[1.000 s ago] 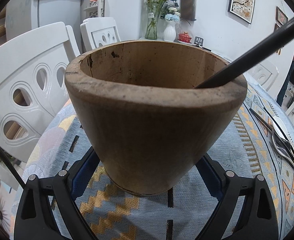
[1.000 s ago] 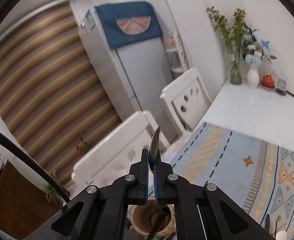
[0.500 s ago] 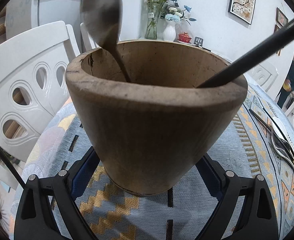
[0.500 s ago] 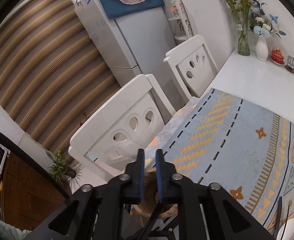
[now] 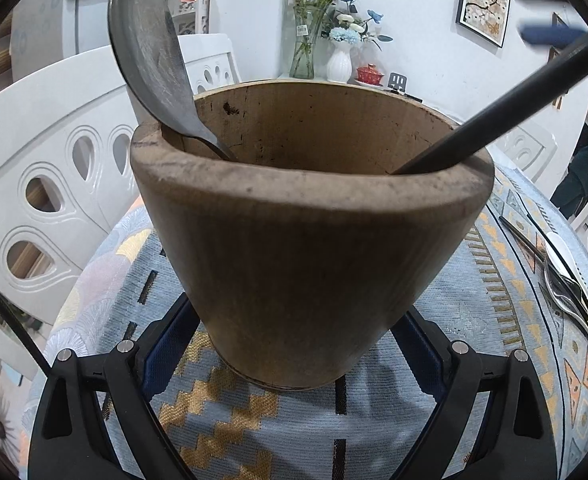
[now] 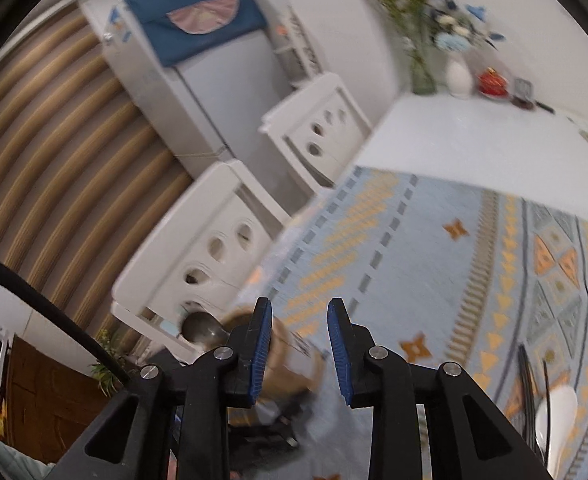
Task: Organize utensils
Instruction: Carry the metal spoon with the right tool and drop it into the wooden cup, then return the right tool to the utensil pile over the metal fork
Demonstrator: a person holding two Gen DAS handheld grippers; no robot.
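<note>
Surface (image 5: 473,312) with a patterned blue cloth carries everything. Wooden holder (image 5: 305,248) stands upright near the surface's left edge, close to the white chairs (image 5: 42,184), wide mouth up so utensils drop in handle-first. Left hand-held gripper (image 5: 294,340) clenches the holder's narrow base from both sides, pads against the wood, apparently to steady it while utensils go in. Black handle (image 5: 493,120) leans on the holder's right rim; grey metal spoon (image 5: 150,56) stands bowl-up against the left rim, handle down inside. Right hand-held gripper (image 6: 299,344) hangs above the holder, angled down, its jaws have just been opening, nothing between the blue pads, so released; view is blurred. Remaining utensils (image 5: 565,276), a white spoon with dark chopstick-like sticks and some metal pieces, lie flat in a bunch toward the surface's right edge, well apart from the holder, not yet sorted. Likely next pick is from that bunch.
</note>
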